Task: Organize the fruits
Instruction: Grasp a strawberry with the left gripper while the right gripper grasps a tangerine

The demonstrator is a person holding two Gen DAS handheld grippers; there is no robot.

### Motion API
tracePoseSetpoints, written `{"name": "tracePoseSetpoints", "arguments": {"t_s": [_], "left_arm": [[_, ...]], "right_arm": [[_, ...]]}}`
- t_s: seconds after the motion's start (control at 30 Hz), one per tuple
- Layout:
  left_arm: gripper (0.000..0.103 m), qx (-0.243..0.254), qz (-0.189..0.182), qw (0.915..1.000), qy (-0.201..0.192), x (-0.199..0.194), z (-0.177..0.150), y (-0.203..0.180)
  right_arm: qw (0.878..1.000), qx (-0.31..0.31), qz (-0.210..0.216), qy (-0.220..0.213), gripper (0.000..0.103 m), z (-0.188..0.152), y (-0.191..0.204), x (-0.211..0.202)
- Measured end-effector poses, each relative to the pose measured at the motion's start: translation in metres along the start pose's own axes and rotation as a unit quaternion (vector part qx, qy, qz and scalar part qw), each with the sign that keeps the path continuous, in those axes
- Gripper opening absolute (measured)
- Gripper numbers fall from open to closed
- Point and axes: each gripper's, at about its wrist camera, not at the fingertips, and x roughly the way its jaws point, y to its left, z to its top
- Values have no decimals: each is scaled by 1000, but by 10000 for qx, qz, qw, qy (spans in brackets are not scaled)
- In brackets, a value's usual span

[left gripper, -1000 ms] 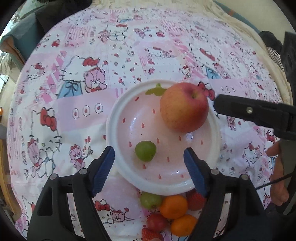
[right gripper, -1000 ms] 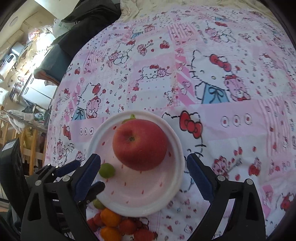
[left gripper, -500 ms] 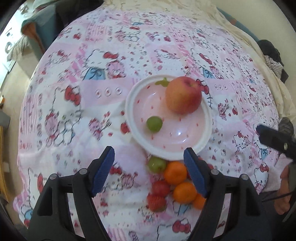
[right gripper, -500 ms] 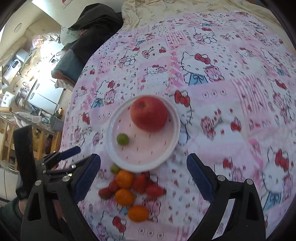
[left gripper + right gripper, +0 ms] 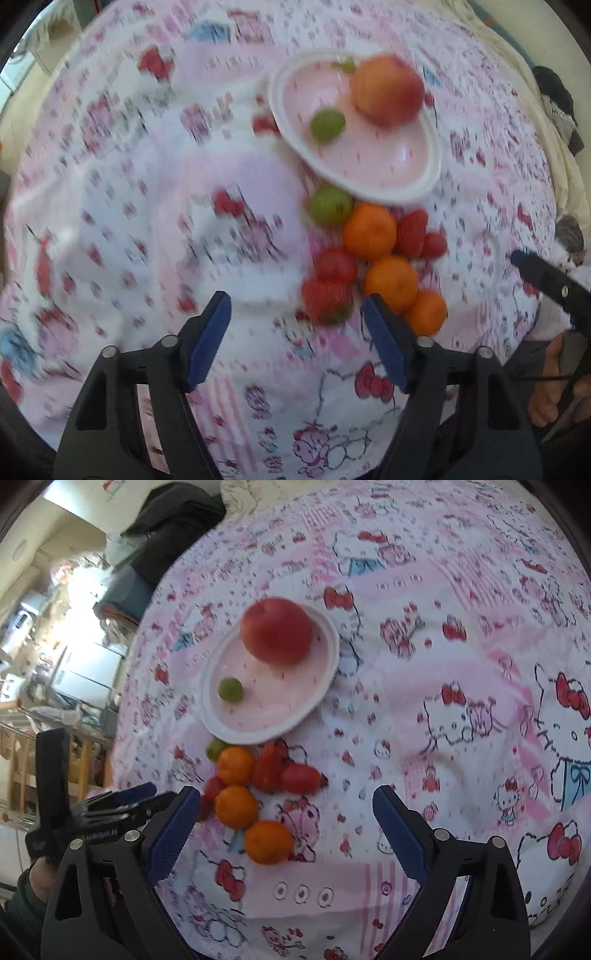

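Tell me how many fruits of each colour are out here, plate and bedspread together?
Orange: 3
Green: 2, one on the plate, one beside it
Red: 5, namely the apple and four small ones
Total: 10

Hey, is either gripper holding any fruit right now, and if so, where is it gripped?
Nothing is held. The left gripper and right gripper are both open and empty, above the cloth near the loose fruit pile.

Surface: I see a pink cartoon-cat bedspread (image 5: 443, 664).
Centre-left: white plate (image 5: 325, 627).
Below plate: loose fruit cluster (image 5: 251, 786).
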Motion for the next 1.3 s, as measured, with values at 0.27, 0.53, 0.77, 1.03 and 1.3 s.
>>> {"name": "tracePoseSetpoints", "arguments": {"t_s": [0.27, 0.53, 0.77, 1.03, 1.3], "left_arm": [[43, 399, -20, 9992, 81, 19, -2, -22], [28, 610, -61, 9981, -72, 15, -4, -26], [28, 436, -170, 9986, -255, -8, -10, -19], [28, 159, -129, 9986, -480, -21, -12, -6], [28, 167, -42, 9980, -614, -23, -10, -4]], "right_arm": [[9996, -4, -259, 151, 97, -4, -7, 10], [9989, -102, -394, 216, 97, -4, -5, 15], [9948, -613, -656, 471, 97, -13, 11, 29], [9728, -1868, -951, 989, 97, -40, 54, 64], [9609, -2233, -1151, 1163, 66, -45, 64, 85]]}}
